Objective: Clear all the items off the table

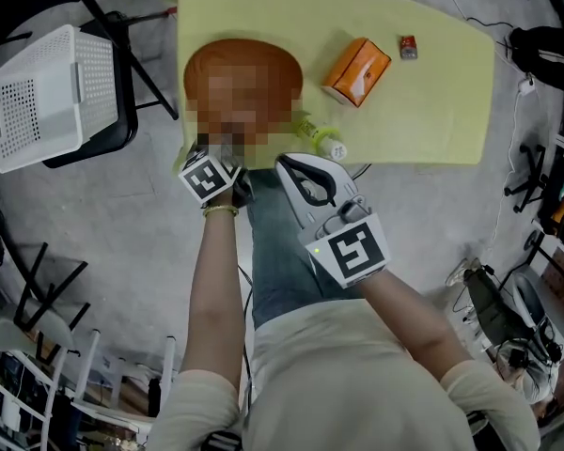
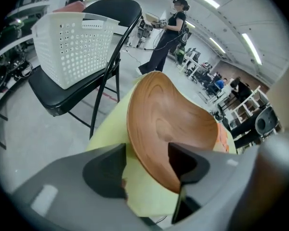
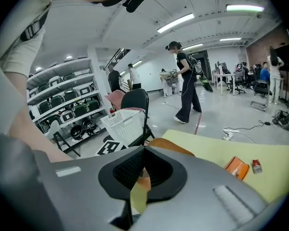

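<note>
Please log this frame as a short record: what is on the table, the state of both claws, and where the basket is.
table: yellow-green top
items on it: wooden bowl, orange pack, small red item, bottle at the near edge
left claw: open, jaws either side of the bowl's near rim, not pressing
right claw: shut, empty, near the table's front edge
basket: white, on a black chair beside the table

The wooden bowl (image 1: 240, 53) is showing mostly blurred out, leaving only its far rim clear; the small red item (image 1: 408, 47) is showing too small to identify.
</note>
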### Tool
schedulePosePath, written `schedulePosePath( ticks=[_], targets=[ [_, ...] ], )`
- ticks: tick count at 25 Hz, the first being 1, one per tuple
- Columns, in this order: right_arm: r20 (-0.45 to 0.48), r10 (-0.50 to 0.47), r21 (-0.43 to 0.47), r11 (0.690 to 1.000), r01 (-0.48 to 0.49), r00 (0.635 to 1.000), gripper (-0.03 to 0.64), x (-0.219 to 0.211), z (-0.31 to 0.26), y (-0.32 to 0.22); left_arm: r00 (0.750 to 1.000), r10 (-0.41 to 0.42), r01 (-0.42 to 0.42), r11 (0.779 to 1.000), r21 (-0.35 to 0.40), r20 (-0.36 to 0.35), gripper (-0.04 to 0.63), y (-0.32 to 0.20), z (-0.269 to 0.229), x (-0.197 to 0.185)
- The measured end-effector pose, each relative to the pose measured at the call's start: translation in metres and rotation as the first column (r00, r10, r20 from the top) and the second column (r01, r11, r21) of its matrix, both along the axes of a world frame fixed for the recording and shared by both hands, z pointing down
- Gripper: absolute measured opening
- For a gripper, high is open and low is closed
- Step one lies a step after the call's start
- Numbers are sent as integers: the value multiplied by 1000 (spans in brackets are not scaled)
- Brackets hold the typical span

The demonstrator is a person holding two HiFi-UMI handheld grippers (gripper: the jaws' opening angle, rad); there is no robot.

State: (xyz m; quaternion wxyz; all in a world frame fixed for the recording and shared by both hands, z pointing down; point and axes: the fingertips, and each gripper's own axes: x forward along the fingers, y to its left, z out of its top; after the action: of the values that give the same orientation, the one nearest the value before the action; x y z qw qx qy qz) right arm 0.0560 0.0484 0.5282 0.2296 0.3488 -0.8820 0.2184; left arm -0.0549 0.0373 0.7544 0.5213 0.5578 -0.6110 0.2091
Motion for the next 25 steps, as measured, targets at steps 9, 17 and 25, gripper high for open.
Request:
schedulePosePath(
  ticks=[9,17,25],
  targets=[
    [4,11,-3,1000,-11,1000,-6,1,0,-1,993,-112,113,993,-20,38,60,0,0,-17],
    [11,6,10,1000,-6,1000,-6,-2,-11,0,991,-124,119,990,81,60,20,-16,-35,-14],
    [15,8,37,999,-9,1000,-6,-4,-34,-8,985,-157,152,986,69,71,21,1,-54,-26]
  ],
)
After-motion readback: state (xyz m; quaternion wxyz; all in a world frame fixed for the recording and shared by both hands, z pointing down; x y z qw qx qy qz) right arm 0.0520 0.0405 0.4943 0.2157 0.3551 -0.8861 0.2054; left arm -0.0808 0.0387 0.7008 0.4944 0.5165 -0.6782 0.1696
